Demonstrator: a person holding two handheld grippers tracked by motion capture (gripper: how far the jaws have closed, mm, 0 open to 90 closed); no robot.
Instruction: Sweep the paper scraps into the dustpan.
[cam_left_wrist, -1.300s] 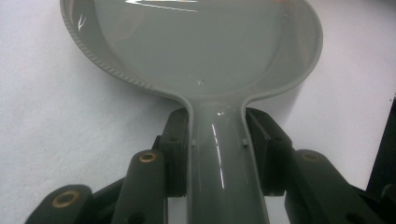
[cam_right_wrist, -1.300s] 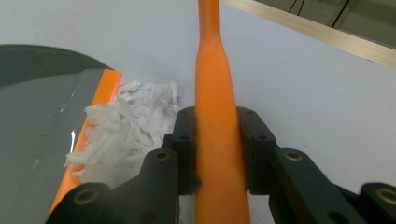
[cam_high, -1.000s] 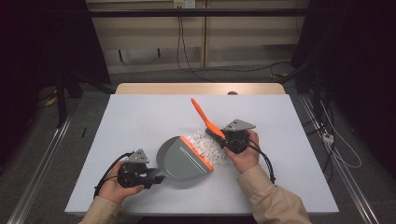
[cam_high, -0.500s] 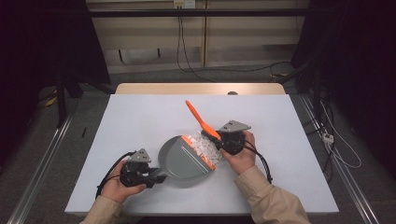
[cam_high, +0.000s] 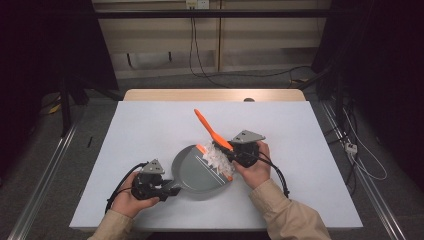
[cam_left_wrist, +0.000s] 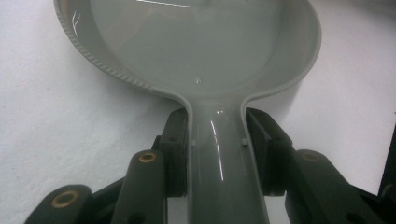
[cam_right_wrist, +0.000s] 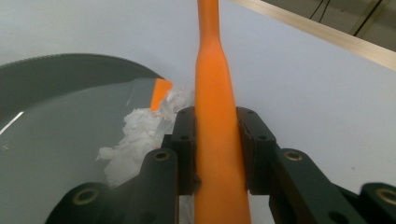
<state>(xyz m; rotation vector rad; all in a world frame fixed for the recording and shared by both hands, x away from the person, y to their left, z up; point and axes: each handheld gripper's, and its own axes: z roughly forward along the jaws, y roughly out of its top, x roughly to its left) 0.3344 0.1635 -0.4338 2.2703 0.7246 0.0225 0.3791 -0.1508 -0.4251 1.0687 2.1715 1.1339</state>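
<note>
A dim room with cables trailing along the back wall is surrounding a white-covered table (cam_high: 150, 130), which is taking up the middle of the high view. Just below centre of that frame, a grey plastic dustpan (cam_high: 197, 170) is lying flat on the cloth, its orange-edged lip facing the right.

Over the last second the orange plastic brush (cam_high: 212, 132) has been swinging leftward, and the crumpled white paper scraps (cam_high: 216, 156) have been travelling with it: they were sitting just outside the lip and are now riding over it, onto the pan's right edge. That suggests the sweep is nearly landing its load (though some scraps are still sitting on the lip, not deep in the pan).

The left gripper (cam_left_wrist: 217, 154) is sitting at the lower left of the high view, held low by a hand resting on the table, its jaws clenched on either side of the dustpan's grey handle and keeping the pan steady. The right gripper (cam_right_wrist: 215, 149) is sitting just right of centre, its jaws clamped on the brush's orange handle, which is rising up and left from the grip towards the middle of the frame. The right forearm, in a tan sleeve (cam_high: 287, 215), is coming in from the bottom right.
</note>
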